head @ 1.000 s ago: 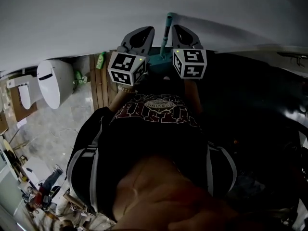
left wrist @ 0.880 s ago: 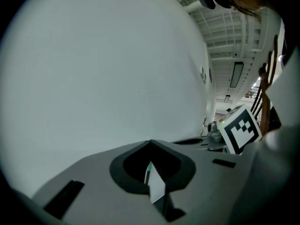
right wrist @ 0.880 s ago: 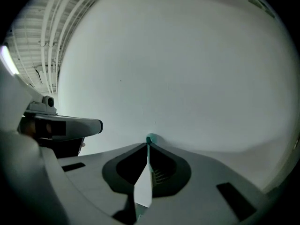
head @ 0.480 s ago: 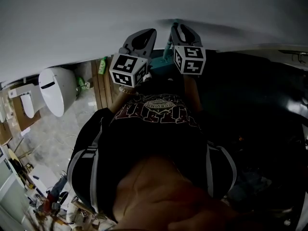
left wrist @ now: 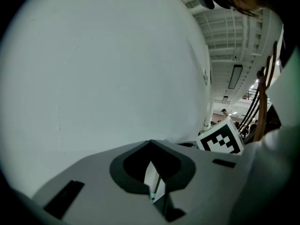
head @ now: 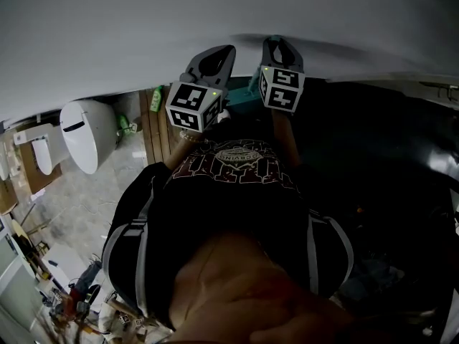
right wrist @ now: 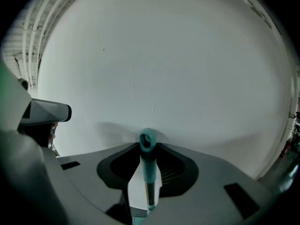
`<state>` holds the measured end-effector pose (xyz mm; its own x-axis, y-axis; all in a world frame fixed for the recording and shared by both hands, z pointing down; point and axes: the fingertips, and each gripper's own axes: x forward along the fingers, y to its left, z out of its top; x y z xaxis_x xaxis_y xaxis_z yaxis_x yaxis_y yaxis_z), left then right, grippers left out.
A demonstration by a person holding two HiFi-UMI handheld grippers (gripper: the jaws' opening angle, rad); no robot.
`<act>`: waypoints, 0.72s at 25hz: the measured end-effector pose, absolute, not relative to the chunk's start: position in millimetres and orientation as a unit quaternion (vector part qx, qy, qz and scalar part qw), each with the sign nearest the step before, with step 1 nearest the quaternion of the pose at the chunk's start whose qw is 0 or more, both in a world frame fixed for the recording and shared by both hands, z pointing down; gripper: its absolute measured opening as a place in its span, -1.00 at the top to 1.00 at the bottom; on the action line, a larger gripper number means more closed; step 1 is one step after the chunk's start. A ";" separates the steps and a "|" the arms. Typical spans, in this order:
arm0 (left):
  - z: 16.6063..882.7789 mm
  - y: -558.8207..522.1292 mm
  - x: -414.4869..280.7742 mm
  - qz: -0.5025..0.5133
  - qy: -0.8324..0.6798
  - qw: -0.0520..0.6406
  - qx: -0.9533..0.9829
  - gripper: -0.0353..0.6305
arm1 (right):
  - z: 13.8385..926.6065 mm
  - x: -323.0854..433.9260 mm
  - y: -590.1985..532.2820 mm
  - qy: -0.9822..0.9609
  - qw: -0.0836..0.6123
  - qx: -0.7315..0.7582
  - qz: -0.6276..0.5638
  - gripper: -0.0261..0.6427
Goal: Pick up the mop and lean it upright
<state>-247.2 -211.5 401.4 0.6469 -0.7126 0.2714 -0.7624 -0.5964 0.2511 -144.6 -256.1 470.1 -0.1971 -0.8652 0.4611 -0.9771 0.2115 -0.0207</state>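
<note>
Aloft, right gripper (right wrist: 146,150) near wall (right wrist: 154,60), fingers (right wrist: 174,171) opening around mop handle (right wrist: 148,168)

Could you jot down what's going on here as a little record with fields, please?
Place: facing a plain white wall
Mop: slim mop handle with teal plastic grip, upright before the wall
Right tool: jaws opening, handle between them, pads off it
Left tool: jaws slightly apart, gripping nothing
Stage: mop apparently being let go
</note>
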 end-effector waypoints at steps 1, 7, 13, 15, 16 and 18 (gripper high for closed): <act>402.3 -212.3 -248.6 0.071 -0.416 0.174 0.890 0.76 | 471.4 -144.0 -256.6 -0.757 0.177 0.610 0.155 0.57; 403.5 -210.9 -253.3 0.069 -0.417 0.175 0.889 0.76 | 472.4 -143.8 -255.8 -0.762 0.181 0.604 0.147 0.58; 408.6 -198.7 -243.2 0.069 -0.415 0.174 0.890 0.76 | 474.9 -141.7 -238.9 -0.771 0.184 0.594 0.140 0.58; 409.1 -193.8 -240.7 0.070 -0.413 0.177 0.891 0.76 | 474.6 -141.5 -232.2 -0.773 0.185 0.591 0.139 0.58; 409.6 -192.2 -239.6 0.071 -0.412 0.179 0.891 0.76 | 474.2 -141.5 -229.5 -0.774 0.185 0.589 0.139 0.58; 409.6 -190.3 -236.7 0.070 -0.413 0.179 0.890 0.76 | 473.6 -141.0 -223.1 -0.777 0.185 0.586 0.138 0.58</act>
<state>-236.7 -190.3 409.6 0.6495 -0.7095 0.2733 -0.7600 -0.5950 0.2614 -141.0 -223.1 473.6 -0.2460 -0.8592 0.4485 -0.9610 0.2765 0.0025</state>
